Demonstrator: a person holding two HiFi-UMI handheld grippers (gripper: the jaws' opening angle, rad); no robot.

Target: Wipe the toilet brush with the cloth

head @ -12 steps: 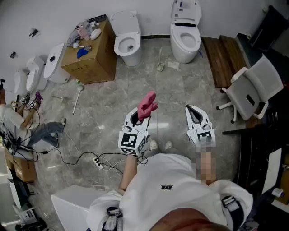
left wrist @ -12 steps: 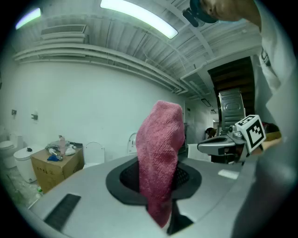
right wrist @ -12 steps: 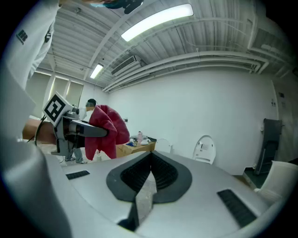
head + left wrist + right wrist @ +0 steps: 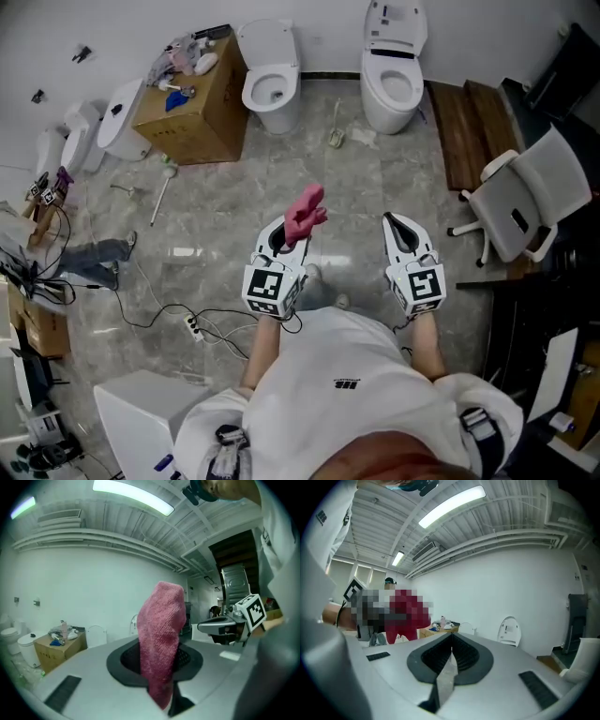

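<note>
Two tongs are out in front of the person, side by side and about level over the grey stone floor (image 4: 216, 234). The left tongs (image 4: 284, 234) are pinched narrow on a pink cloth (image 4: 306, 212), which stands up out of the jaws in a rumpled tuft. The right tongs (image 4: 394, 225) are pressed fully together with nothing between them, well apart from the cloth. Farther off, at the far edge of the floor by the wall, what looks like the toilet brush (image 4: 335, 131) lies flat between two white toilets (image 4: 272, 89), and neither of the tongs touches it. A cardboard box (image 4: 192, 112) heaped with odds and ends stands left of the toilets, with another long white handle (image 4: 159, 202) lying on the floor beside it. A white office chair (image 4: 525, 202) sits at the floor's right edge.
</note>
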